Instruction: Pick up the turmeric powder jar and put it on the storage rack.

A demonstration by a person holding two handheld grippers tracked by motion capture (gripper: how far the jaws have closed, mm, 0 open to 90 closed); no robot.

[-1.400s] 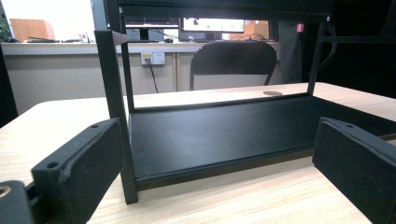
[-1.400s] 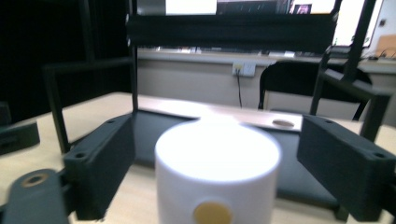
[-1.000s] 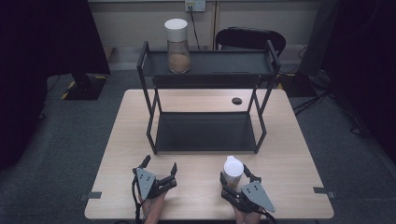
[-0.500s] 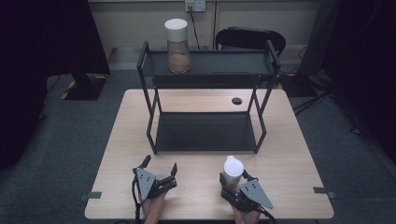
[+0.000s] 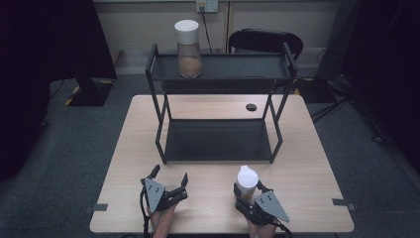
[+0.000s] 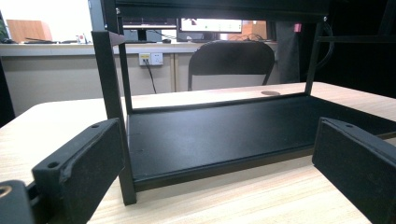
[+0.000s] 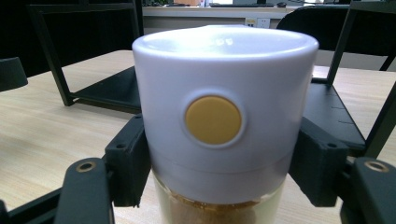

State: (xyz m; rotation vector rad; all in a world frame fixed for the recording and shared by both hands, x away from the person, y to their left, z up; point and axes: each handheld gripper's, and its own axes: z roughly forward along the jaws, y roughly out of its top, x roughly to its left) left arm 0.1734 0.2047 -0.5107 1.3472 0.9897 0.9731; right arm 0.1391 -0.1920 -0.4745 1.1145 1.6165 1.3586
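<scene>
With its jaws just closed on the jar (image 7: 224,121), the right gripper (image 5: 249,192) has its grab done. Next it probably needs a steady lift onto the shelf (image 5: 213,141). Left gripper (image 5: 171,181) sits wide open, empty.

The shelf rack (image 5: 218,119) stands mid-table (image 5: 307,168). One jar (image 5: 187,47) sits on its top shelf, left; another jar (image 5: 246,182) stands before it, right.

No text, label, brand or number can be read on anything here. The jar (image 7: 224,116) bears a plain yellow round mark on its white lid, without lettering. The monitor (image 6: 211,25) far behind the rack shows bright screen content, too small and blurred to read. The wall socket (image 6: 150,59) carries no legible marking.
</scene>
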